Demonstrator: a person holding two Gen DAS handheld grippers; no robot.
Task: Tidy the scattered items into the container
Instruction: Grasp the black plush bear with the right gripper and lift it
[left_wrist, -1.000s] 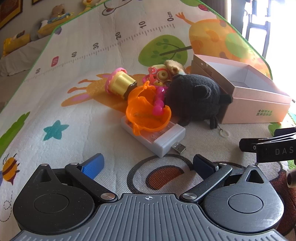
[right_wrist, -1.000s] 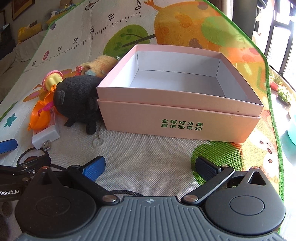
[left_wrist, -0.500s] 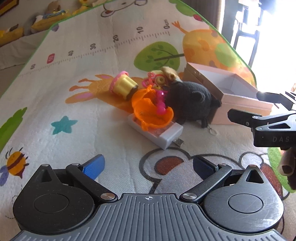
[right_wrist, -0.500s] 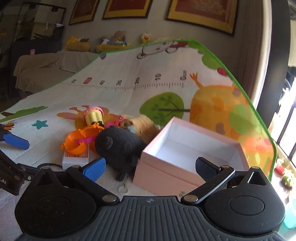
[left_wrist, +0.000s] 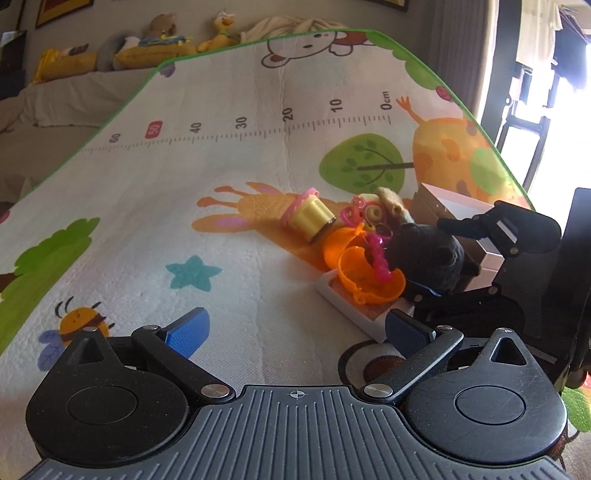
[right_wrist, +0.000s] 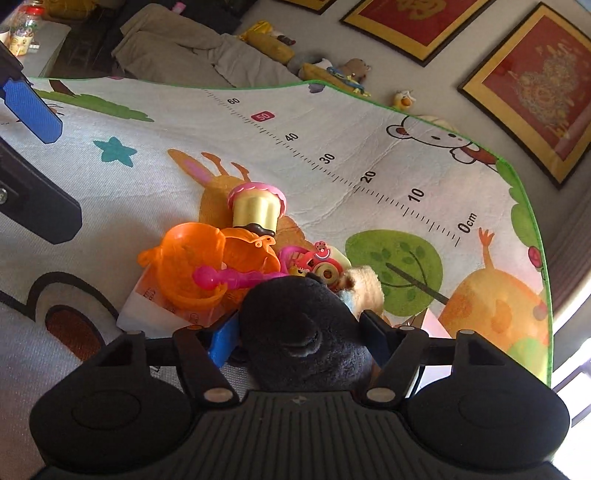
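The right gripper (right_wrist: 299, 332) has its two fingers set around the black plush toy (right_wrist: 303, 325), the blue pad (right_wrist: 223, 341) against one flank and the dark pad (right_wrist: 375, 332) against the other; whether they press it or only bracket it cannot be told. The left gripper (left_wrist: 295, 332) hangs wide open above the play mat (left_wrist: 221, 177) with nothing between its fingers. The plush lies on the mat at the near end of the toy pile, its long axis running along the right gripper's fingers and its rounded far end pointing toward the pile. Just beyond it sits an orange plastic basket (right_wrist: 192, 269) tipped on a white flat box (right_wrist: 147, 306), with a pink toy spoon (right_wrist: 229, 278) lying across its rim. A yellow cupcake toy (right_wrist: 256, 206) with a pink frill lies on its side behind the basket, base toward the pile. Small pink and red trinkets (right_wrist: 314, 262) and a tan plush (right_wrist: 364, 288) crowd against the black toy's far side. In the left wrist view the pink container (left_wrist: 454, 210) stands just behind the black plush, largely hidden by the right gripper; its contents cannot be seen. The mat is printed with a ruler scale, a tree, a star and a bee, and has a green border. Beyond it are a covered sofa (right_wrist: 192, 55) with stuffed toys along the wall and red framed pictures (right_wrist: 532, 88).
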